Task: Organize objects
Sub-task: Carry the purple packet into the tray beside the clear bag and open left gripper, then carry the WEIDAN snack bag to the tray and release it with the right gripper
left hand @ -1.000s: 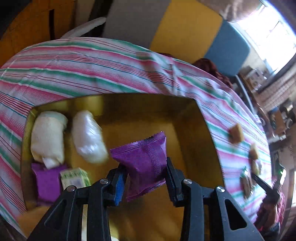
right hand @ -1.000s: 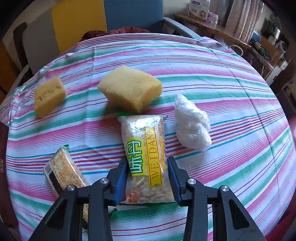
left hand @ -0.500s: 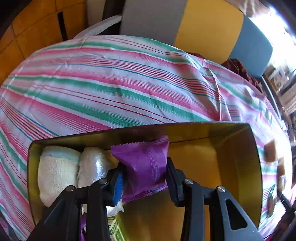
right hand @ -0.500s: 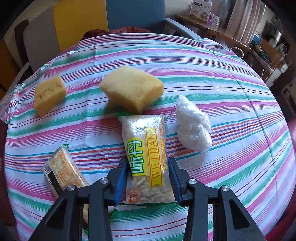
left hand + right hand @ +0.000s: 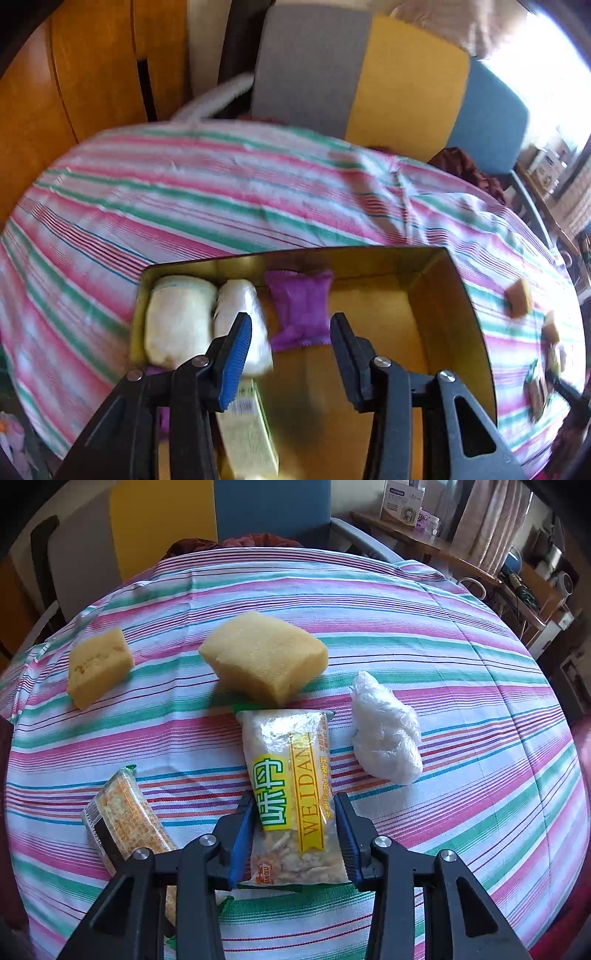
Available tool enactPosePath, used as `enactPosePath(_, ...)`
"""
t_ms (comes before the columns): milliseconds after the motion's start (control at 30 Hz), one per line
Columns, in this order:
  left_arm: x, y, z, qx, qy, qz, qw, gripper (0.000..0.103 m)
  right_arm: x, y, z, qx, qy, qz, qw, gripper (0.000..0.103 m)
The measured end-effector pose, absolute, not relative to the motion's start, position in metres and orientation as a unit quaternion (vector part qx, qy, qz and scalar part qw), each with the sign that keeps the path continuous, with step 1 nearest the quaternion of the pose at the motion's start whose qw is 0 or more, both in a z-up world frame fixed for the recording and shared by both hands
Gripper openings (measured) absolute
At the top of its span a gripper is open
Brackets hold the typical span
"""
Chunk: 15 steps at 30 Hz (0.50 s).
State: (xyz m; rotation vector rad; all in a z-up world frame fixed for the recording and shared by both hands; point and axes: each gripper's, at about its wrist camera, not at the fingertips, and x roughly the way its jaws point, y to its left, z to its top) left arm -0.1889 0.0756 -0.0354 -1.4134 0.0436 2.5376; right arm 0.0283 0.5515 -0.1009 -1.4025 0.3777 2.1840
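In the left wrist view a purple packet (image 5: 301,306) lies flat in the gold tin (image 5: 471,295), against its far wall. My left gripper (image 5: 291,332) hangs just above and short of it; its jaws are opening and nothing is between them. Two white rolls (image 5: 177,321) and a pale green packet (image 5: 247,424) also lie in the tin. In the right wrist view my right gripper (image 5: 293,812) straddles a clear snack bag (image 5: 291,775) with yellow lettering that lies on the striped cloth. Its pads press on the bag's two long sides.
Around the snack bag on the striped tablecloth (image 5: 461,672) are a large yellow sponge (image 5: 264,657), a smaller sponge (image 5: 98,664), a white plastic-wrapped bundle (image 5: 386,731) and an orange cracker packet (image 5: 125,819). Chairs stand behind the round table's far edge.
The left jaws have spread and let go of the purple packet, which now rests in the tin; the left gripper has drawn back and up. The right gripper has not moved.
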Motion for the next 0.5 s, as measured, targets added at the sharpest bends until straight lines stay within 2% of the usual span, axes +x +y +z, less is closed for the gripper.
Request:
enactPosePath(200,-0.123,0.079,-0.02,-0.444,0.009,0.882,0.159,0.044,0.026,0.548,-0.102,-0.517,0.129,0.806,0.259,0.042)
enactPosePath(500,-0.069,0.093,-0.02,-0.415,0.041,0.891,0.182,0.044,0.024,0.541,-0.101,-0.515,0.114,0.807,0.267,0.04)
